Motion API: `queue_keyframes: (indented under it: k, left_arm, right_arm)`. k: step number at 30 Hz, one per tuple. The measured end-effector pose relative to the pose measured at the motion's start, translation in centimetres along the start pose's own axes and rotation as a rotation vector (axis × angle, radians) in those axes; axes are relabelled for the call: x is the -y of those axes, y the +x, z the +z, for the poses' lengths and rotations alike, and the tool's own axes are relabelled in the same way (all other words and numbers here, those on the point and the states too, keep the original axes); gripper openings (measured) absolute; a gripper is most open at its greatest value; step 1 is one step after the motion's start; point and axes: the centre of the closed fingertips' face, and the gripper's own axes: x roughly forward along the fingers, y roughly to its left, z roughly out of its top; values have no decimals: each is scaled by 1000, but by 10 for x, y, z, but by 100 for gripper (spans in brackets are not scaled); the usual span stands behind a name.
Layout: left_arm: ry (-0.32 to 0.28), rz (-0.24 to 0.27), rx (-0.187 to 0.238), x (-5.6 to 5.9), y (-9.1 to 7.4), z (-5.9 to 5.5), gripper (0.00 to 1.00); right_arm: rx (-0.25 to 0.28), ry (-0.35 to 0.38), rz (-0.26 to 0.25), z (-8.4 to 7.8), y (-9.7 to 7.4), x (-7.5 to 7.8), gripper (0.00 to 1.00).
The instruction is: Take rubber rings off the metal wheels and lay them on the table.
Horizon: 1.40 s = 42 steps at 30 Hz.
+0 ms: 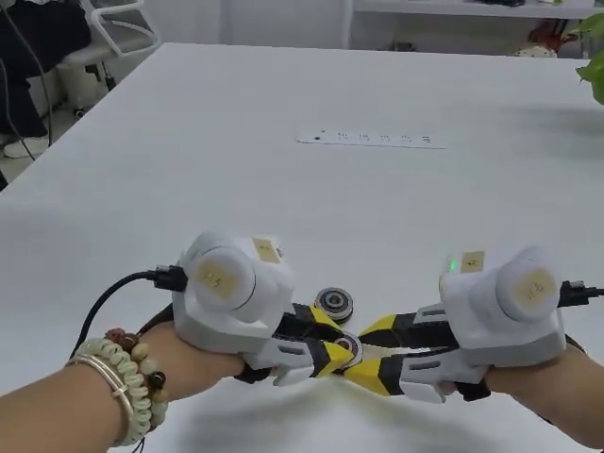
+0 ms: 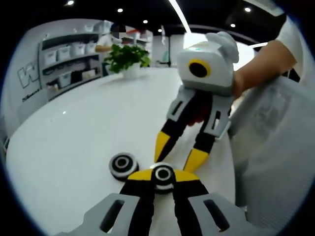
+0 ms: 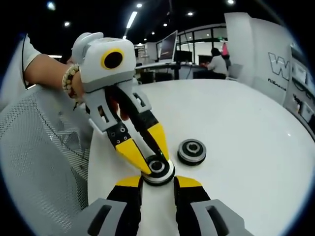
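On the white tabletop [image 1: 283, 189], the left hand-held gripper [image 3: 150, 158] pinches a small metal wheel [image 3: 158, 168]. The right hand-held gripper [image 2: 178, 158] flanks it, grip unclear. Stripping seems underway: next, peel its black rubber ring. A second wheel [image 1: 333, 303] lies beside.

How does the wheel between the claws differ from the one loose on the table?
The clamped black-rimmed metal wheel is gripped by the left claw, with the right claw at its rim; the free black-rimmed metal wheel lies flat on the white table, untouched. The clamped wheel is nearer the person, the free wheel just beyond it. Both look alike in size and colouring.
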Motion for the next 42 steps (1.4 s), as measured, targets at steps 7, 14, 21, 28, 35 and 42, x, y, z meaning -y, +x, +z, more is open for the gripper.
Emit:
queue_keyframes:
  k: [7, 14, 21, 28, 35, 42]
  left_arm:
    - [0, -2, -1, 0, -2, -2, 15]
    - [-1, -1, 0, -1, -2, -2, 15]
    - [-1, -1, -3, -1, -2, -2, 15]
    - [-1, -4, -2, 0, -2, -3, 15]
    - [1, -9, -1, 2, -1, -2, 15]
    - [3, -11, 0, 2, -1, -2, 15]
  right_arm:
    - [-14, -22, 4, 0, -1, -1, 21]
    - [-26, -11, 9, -2, -4, 0, 16]
    - [-35, -18, 11, -4, -6, 0, 10]
    - [-19, 21, 1, -3, -6, 2, 18]
    - [-17, -15, -1, 0, 0, -1, 25]
    - [-23, -30, 10, -1, -1, -2, 21]
